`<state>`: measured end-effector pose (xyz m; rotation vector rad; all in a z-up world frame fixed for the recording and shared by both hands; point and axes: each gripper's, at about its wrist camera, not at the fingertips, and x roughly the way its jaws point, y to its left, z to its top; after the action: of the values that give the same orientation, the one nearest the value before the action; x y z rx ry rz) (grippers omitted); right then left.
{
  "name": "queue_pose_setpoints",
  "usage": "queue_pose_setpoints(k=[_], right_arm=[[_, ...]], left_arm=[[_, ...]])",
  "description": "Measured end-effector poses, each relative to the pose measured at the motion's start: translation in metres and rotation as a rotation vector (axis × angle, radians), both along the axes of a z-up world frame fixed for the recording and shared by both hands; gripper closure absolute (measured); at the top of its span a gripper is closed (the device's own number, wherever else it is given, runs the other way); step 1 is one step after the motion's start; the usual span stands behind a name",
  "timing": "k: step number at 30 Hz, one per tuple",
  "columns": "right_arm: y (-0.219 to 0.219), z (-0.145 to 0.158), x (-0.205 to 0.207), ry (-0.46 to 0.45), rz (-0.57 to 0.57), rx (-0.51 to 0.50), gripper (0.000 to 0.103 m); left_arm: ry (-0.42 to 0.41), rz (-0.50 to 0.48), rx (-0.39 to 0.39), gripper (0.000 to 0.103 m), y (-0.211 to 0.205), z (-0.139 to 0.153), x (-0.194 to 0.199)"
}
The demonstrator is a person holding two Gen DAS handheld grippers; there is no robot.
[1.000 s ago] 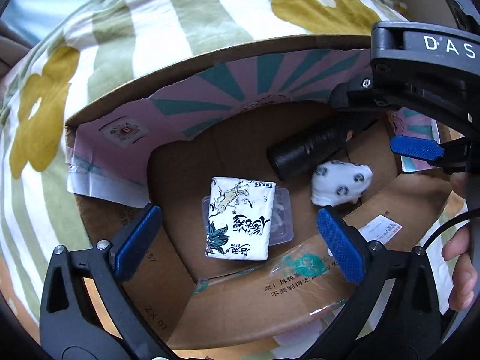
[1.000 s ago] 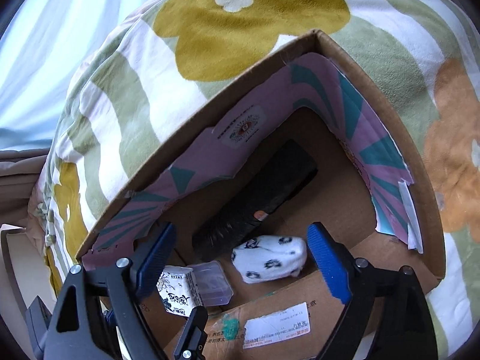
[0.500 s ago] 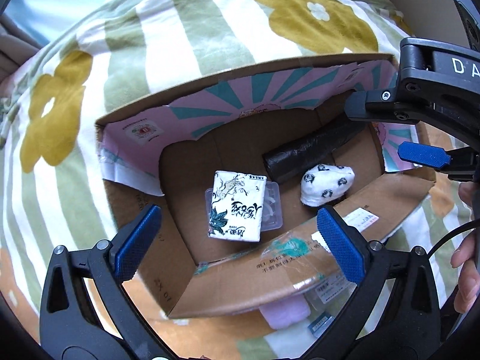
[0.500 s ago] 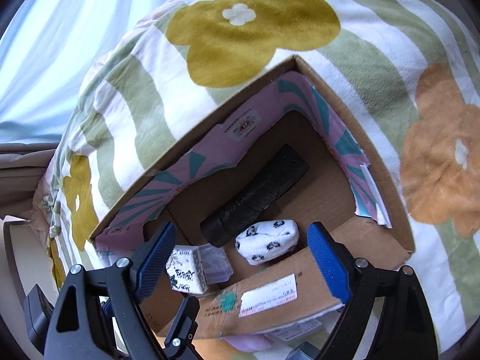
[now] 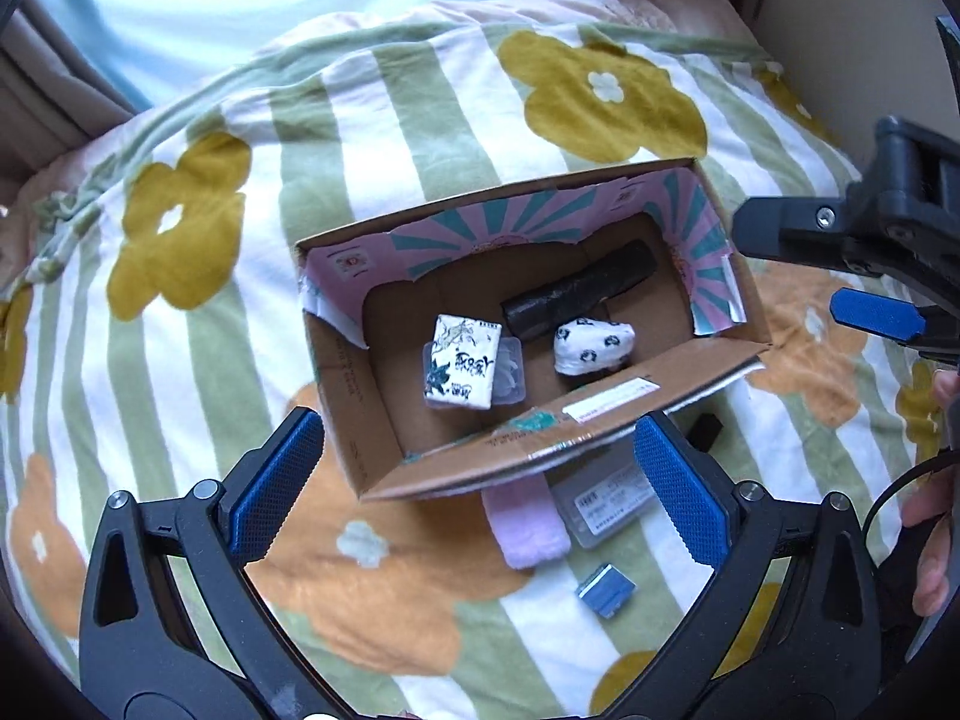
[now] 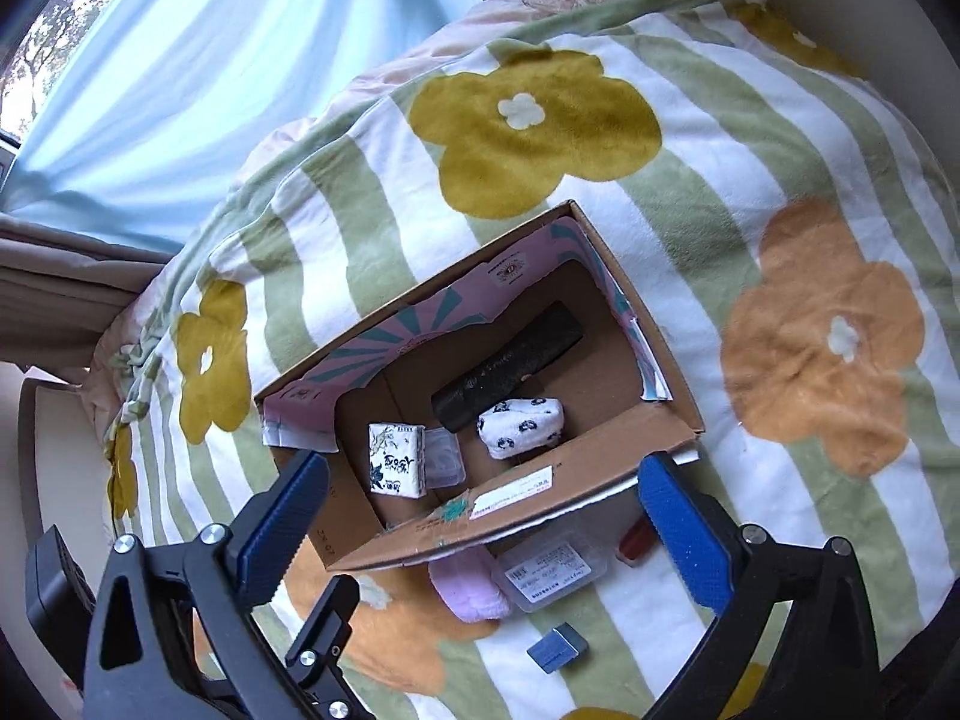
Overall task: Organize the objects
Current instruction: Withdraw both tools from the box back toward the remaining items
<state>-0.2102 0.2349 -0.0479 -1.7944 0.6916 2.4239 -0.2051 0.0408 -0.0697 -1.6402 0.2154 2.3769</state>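
- Both grippers have pulled up and back from the cardboard box (image 5: pixel 528 348) over the last second; a moment ago the views were filled by its inside, and now the whole box shows on the flowered blanket (image 5: pixel 372 120).
- The left gripper (image 5: pixel 474 480) hangs above the box's near wall with jaws spread wide and nothing between them.
- The right gripper (image 6: pixel 480 510) is likewise wide and empty, over the box's near edge.
- Inside the box lie a printed tissue pack (image 5: pixel 462 361) resting on a clear plastic case (image 5: pixel 510 366), a black roll (image 5: pixel 579 297) toward the far right corner, and a white patterned sock bundle (image 5: pixel 593 347) touching the roll's near side.
- Outside, just beside the near wall on the blanket, lie a pink cloth (image 5: pixel 528 525), a clear labelled case (image 5: pixel 606 504), a small blue block (image 5: pixel 606 589), a red item (image 6: pixel 636 540) and a small dark piece (image 5: pixel 703 429).
- Judgement: one deposit looks finished, and the retreat opens the view for choosing the next loose item; roughly half remain.
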Motion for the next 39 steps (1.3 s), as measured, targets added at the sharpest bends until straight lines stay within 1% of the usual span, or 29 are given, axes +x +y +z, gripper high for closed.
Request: queue_pose_setpoints(k=[4,6,11,15,19,24,28,31,35,39], right_arm=[[0.003,0.018,0.020,0.030,0.076,0.060,0.001],[0.002,0.027,0.032,0.050,0.138,0.092,0.001],[0.004,0.050,0.063,0.130,0.269,0.182,0.001],[0.008,0.064,0.092,0.197,0.358,0.246,0.000],[0.016,0.071,0.122,0.271,0.420,0.280,0.000],[0.029,0.067,0.141,0.297,0.443,0.280,0.000],[0.035,0.066,0.146,0.313,0.459,0.274,0.000],[0.034,0.061,0.148,0.314,0.499,0.290,0.000],[0.032,0.048,0.147,0.310,0.554,0.276,0.000],[0.028,0.019,0.140,0.298,0.622,0.283,0.000]], left_arm=[[0.023,0.039,0.013,0.000,-0.006,0.019,0.025],[0.032,0.066,0.014,0.000,-0.011,0.027,0.039],[0.068,0.137,0.012,0.000,-0.022,0.045,0.075],[0.091,0.189,0.016,0.000,-0.030,0.053,0.104],[0.109,0.232,0.017,0.000,-0.037,0.056,0.134],[0.107,0.241,0.018,0.000,-0.038,0.053,0.159],[0.110,0.246,0.044,0.000,-0.035,0.052,0.171],[0.103,0.256,0.072,0.000,-0.034,0.049,0.178],[0.089,0.241,0.115,0.000,-0.029,0.039,0.185],[0.083,0.193,0.133,0.000,-0.017,0.019,0.191]])
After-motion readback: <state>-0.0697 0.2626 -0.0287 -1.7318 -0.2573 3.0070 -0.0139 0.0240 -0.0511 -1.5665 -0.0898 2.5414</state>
